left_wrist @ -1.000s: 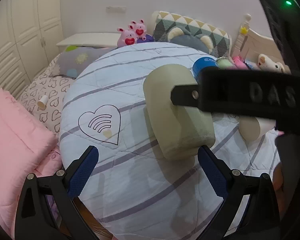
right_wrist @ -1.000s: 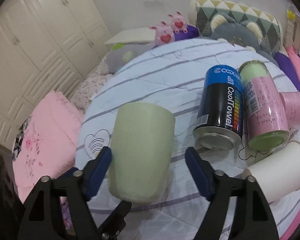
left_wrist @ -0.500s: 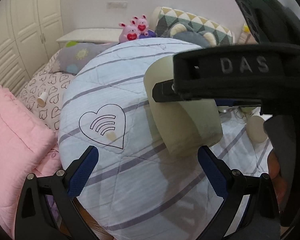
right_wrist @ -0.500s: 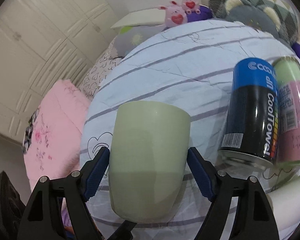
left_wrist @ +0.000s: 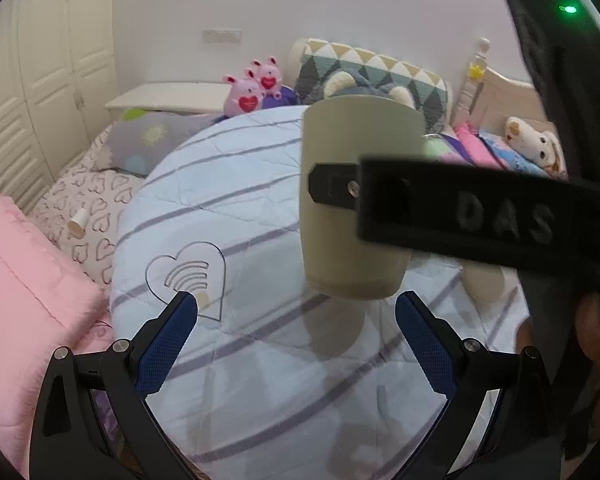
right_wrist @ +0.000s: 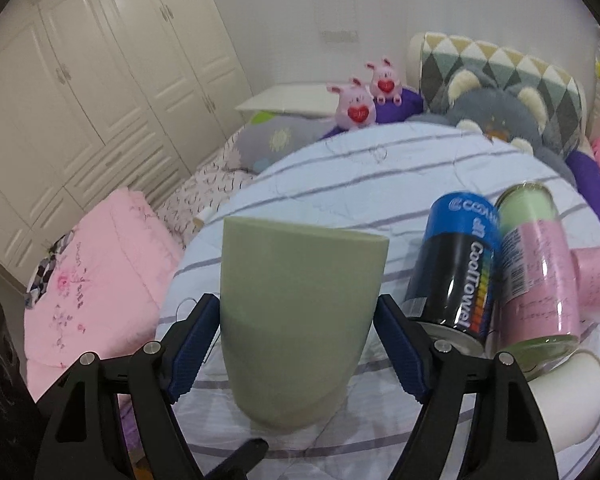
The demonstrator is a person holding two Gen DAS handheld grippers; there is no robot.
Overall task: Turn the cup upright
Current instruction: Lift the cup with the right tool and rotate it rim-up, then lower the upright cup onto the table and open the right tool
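I think the cup is light, hard and a bit smooth, so squeezing its round sides near the middle – like my right gripper does, pads pressed on both sides – looks like the safe way to hold it. It is plain pale green with no handle, wide mouth at 12 o'clock and round bottom at 6, held just above the striped round table. My left gripper sits at 6 o'clock – fingers wide apart, holding nothing.

Soft, even indoor light, faint shadows, heavy fisheye bending, dark vignetted corners, slight blur.
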